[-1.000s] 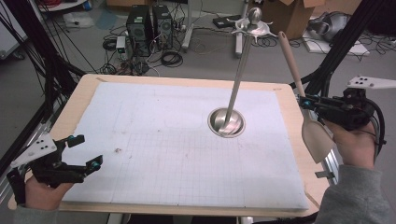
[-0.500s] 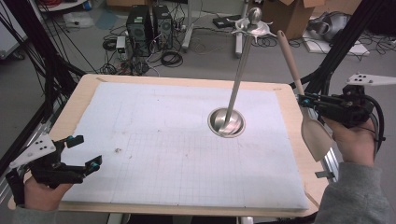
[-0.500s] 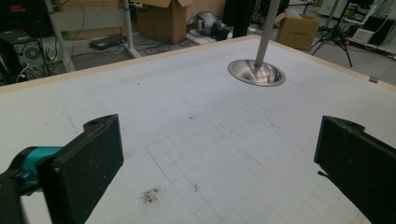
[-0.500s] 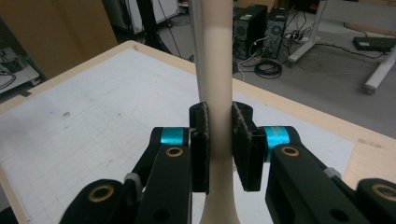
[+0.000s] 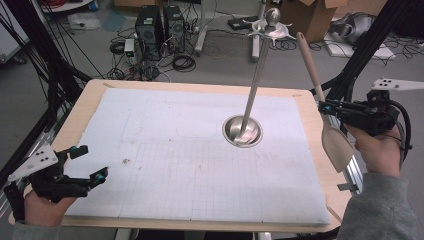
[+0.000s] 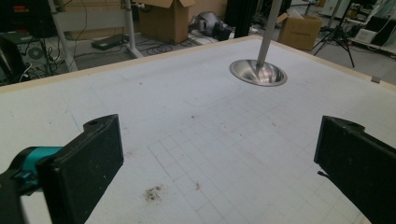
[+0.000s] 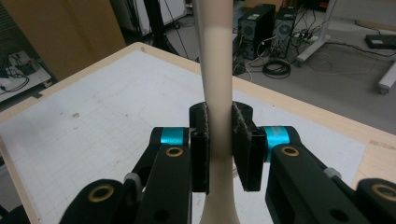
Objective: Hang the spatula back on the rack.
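High view, right gripper (image 5: 325,108) at the table's (image 5: 300,95) right edge holding a wooden spatula (image 5: 327,127) upright, left gripper (image 5: 87,164) low at the near-left corner, fingers spread, left gripper view, fingers (image 6: 88,158) wide apart, nothing between them, metal stand (image 6: 258,72) ahead, right gripper view, fingers (image 7: 245,144) clamped on the spatula's handle (image 7: 218,93)

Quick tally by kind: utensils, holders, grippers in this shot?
Spatulas: 1, a beige spatula clamped in the right gripper
Metal stands: 1, a round base with an upright rod
Grippers: 2, counting the left gripper with jaws apart
Total: 4
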`<state>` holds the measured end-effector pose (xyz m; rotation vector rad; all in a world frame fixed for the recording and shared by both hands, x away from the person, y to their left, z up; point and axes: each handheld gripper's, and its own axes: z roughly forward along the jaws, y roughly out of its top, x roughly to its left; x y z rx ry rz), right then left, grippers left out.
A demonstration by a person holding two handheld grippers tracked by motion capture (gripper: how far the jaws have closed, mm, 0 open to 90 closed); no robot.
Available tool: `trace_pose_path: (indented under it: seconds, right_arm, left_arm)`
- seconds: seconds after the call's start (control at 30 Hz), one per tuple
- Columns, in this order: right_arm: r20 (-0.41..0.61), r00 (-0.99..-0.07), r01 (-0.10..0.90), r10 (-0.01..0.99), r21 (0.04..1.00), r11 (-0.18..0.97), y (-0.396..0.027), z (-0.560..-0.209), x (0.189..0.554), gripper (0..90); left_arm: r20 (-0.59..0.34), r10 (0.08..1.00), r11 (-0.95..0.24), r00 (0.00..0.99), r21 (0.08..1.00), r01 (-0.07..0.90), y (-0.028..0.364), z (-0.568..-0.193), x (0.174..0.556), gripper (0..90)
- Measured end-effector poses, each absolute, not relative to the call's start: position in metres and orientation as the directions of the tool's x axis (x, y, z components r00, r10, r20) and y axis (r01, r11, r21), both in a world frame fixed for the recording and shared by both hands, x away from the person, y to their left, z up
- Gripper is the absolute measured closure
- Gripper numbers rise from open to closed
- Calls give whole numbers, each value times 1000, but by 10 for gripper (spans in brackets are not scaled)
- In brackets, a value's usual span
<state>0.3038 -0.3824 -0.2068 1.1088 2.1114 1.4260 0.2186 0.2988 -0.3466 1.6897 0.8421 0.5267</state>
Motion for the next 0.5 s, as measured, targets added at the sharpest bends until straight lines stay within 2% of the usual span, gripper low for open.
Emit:
trace_pose_path:
  seconds: [0.5]
  right_arm:
    - [152,-643,421,750,889,180,-384,-213,308,785]
  left_arm:
    - [-75,762,-126,643,957,261,299,-347,218,17]
